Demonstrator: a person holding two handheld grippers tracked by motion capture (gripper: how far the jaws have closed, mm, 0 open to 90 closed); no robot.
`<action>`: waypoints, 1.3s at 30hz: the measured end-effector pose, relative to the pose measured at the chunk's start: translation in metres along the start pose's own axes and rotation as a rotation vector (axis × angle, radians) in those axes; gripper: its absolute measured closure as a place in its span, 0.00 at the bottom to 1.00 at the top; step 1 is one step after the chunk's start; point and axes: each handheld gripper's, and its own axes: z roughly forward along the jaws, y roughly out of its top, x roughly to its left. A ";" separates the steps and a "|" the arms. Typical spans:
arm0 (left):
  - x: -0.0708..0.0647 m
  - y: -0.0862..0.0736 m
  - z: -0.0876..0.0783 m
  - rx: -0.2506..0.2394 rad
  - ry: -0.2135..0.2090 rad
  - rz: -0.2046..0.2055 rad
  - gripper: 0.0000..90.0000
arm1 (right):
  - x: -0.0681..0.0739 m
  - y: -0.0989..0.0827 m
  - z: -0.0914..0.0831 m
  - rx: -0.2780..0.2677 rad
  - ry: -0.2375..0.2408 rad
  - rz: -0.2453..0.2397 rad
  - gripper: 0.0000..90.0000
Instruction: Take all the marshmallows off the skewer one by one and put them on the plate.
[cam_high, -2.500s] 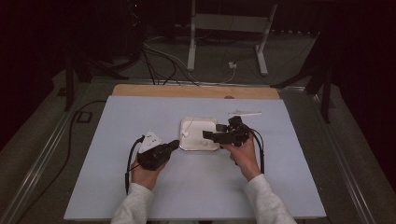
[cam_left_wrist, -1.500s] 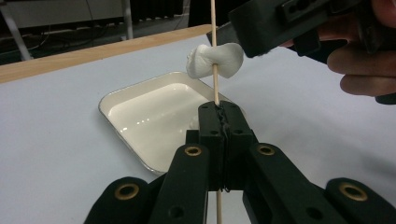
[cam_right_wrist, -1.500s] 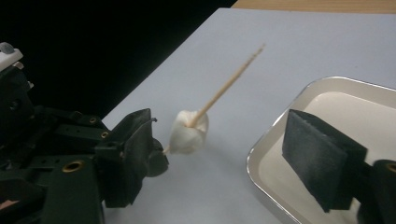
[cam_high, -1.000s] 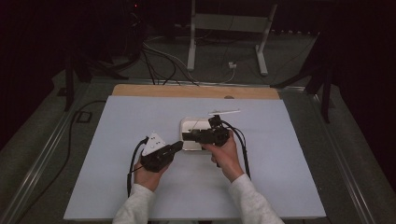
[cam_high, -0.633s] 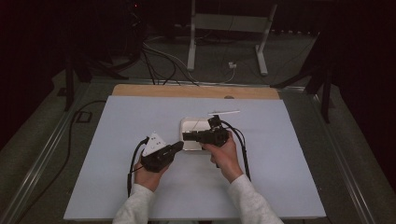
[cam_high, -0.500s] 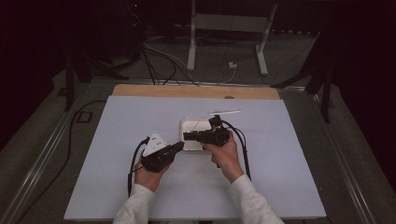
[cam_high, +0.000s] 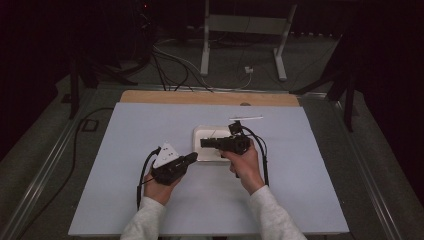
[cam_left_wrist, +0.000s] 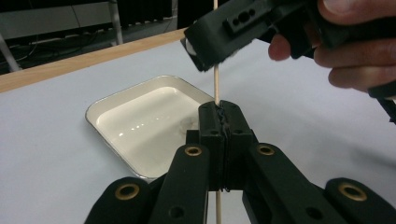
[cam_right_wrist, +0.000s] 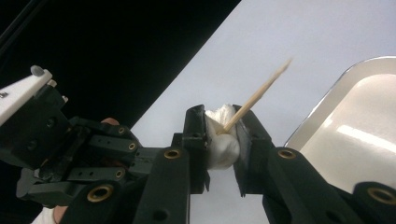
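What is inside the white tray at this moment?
The white tray looks empty in the left gripper view: a bare glossy floor with light reflections. Its near corner is covered by the left gripper, which is shut on a thin wooden skewer, so that part cannot be checked.

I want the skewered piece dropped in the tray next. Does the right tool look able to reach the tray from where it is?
Probably yes. The right tool, shut on the white lump pierced by the wooden skewer, sits just beside the white tray, nothing between. But the left tool grips that skewer.
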 end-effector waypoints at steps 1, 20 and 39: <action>0.000 0.000 0.000 0.000 -0.001 0.002 1.00 | -0.001 0.000 -0.001 -0.004 0.001 -0.003 0.86; -0.003 -0.002 0.002 0.010 -0.029 0.035 1.00 | -0.009 0.014 -0.034 -0.054 -0.041 -0.012 0.87; 0.003 -0.005 -0.001 0.017 -0.018 0.026 1.00 | -0.016 0.024 -0.055 -0.088 -0.079 -0.025 0.87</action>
